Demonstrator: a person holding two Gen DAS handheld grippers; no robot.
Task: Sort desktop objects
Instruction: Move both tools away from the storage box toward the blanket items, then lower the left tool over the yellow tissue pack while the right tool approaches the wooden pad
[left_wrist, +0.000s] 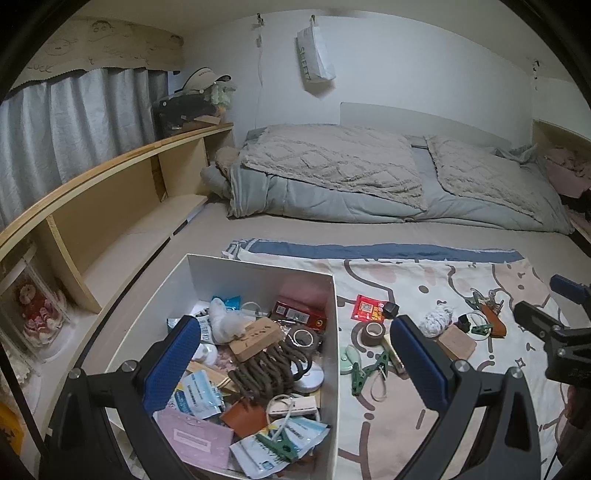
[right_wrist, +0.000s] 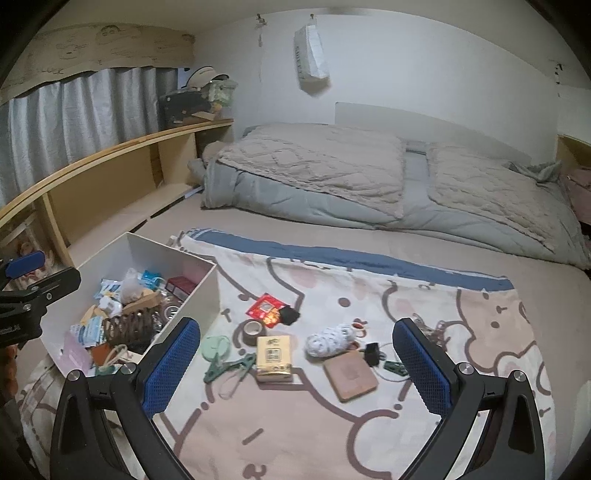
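Note:
A white box (left_wrist: 334, 332) (right_wrist: 207, 291) full of small items stands at the left of a patterned cloth (right_wrist: 332, 424). On the cloth lie a red packet (right_wrist: 266, 309), a tape roll (right_wrist: 253, 331), a yellow tissue pack (right_wrist: 274, 356), a green clip (right_wrist: 225, 367), a speckled white bundle (right_wrist: 328, 339) and a tan block (right_wrist: 350, 374). My left gripper (left_wrist: 295, 363) is open and empty, hovering over the box's right side. My right gripper (right_wrist: 295, 363) is open and empty, above the cloth near the loose items.
A folded grey quilt (right_wrist: 369, 184) lies across the bed behind the cloth. A wooden shelf (left_wrist: 110, 192) runs along the left under a grey curtain. Keys with a brown fob (left_wrist: 487, 314) lie at the cloth's right.

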